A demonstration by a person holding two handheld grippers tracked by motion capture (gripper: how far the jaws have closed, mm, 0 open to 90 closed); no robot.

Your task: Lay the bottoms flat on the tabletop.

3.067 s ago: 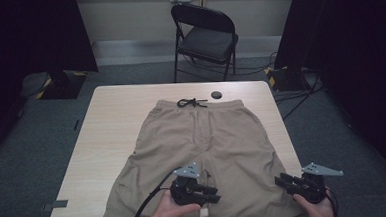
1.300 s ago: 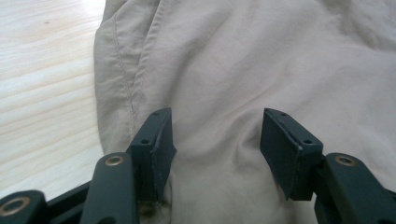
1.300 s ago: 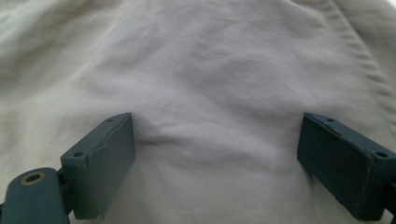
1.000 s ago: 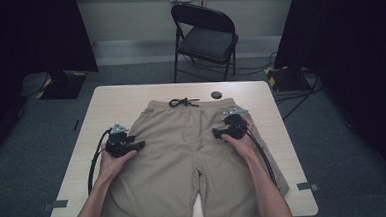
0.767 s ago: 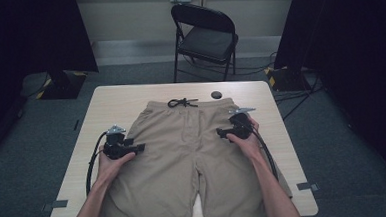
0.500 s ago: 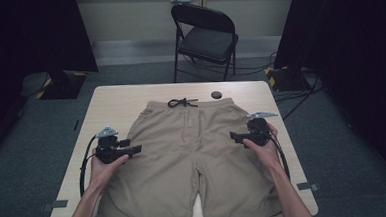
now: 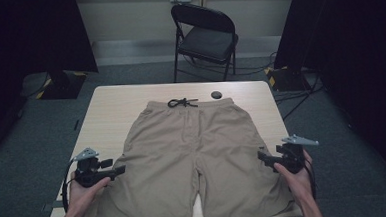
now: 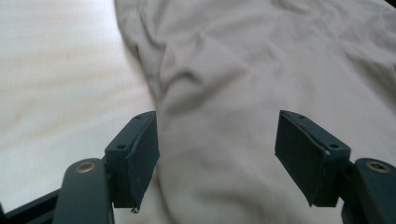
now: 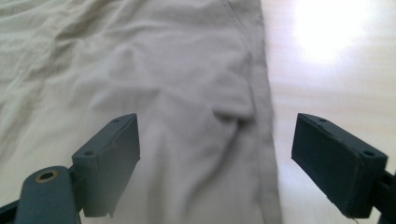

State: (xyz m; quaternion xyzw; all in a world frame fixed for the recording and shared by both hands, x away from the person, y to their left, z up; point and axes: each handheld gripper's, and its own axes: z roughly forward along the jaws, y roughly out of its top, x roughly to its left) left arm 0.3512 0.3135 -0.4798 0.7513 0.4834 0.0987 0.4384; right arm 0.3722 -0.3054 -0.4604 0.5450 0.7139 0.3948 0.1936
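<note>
Nearest me, the left gripper (image 7: 115, 169) and right gripper (image 7: 262, 157) flank the legs of the khaki shorts (image 7: 191, 158), jaws wide and empty; the left's have just been opening. The shorts lie flat on the pale wooden table (image 7: 115, 105). Beyond it, a folding chair (image 7: 205, 38) stands on grey carpet (image 7: 26, 122).

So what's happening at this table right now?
A person is working on tan shorts spread flat on a table, waistband at the far side, with a two-jaw gripper in each hand. The left gripper sits by the outer edge of the left leg, the right gripper by the outer edge of the right leg. Both have open jaws that hold nothing; the left's jaws have just been opening. A small black disc lies near the waistband, and a folding chair stands beyond the table.
</note>
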